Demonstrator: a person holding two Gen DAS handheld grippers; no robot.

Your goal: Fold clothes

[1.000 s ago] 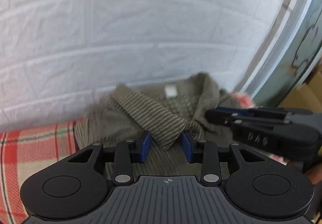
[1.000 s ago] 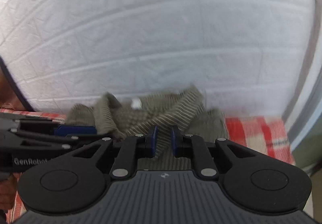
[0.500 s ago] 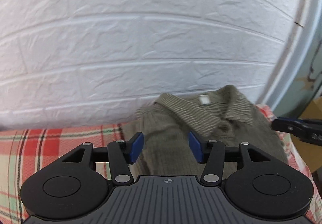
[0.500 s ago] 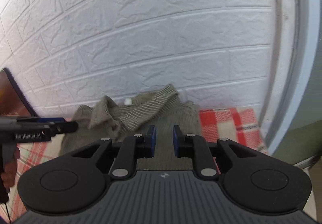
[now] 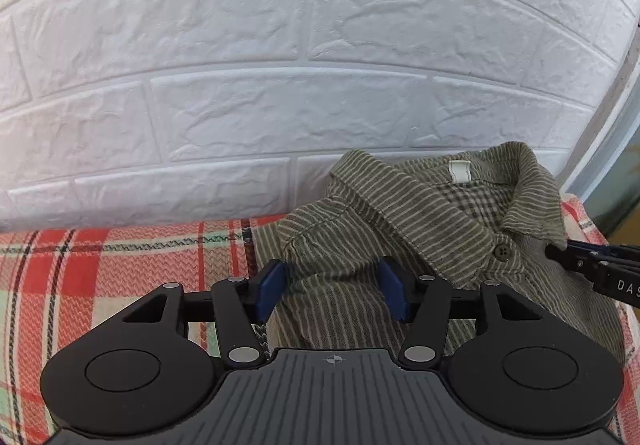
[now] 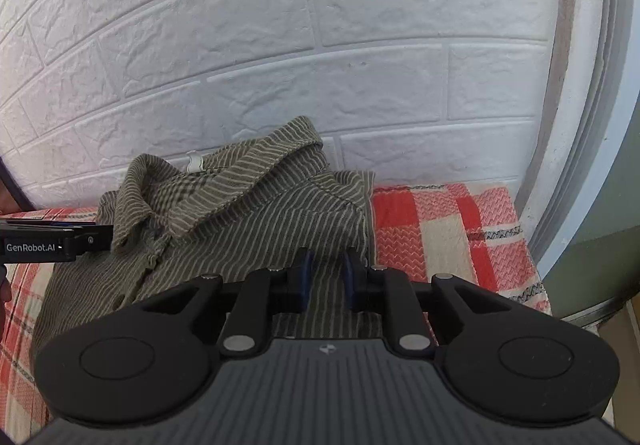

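Centre frame, my left gripper (image 5: 332, 287) gapes over the shirt (image 5: 420, 229); my right gripper (image 6: 326, 277) sits narrowly parted, gripping nothing

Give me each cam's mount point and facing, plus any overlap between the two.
Left wrist: sits on the left gripper, looks forward along its open blue-padded fingers at the striped shirt's left shoulder, the white brick wall behind; the right gripper's tip shows at the right edge.
Right wrist: sits on the right gripper, looks at the shirt's right shoulder on the plaid cloth, fingers narrowly apart; the left gripper's tip shows at the left edge.
Shared: shirt, collar tag, wall, cloth.
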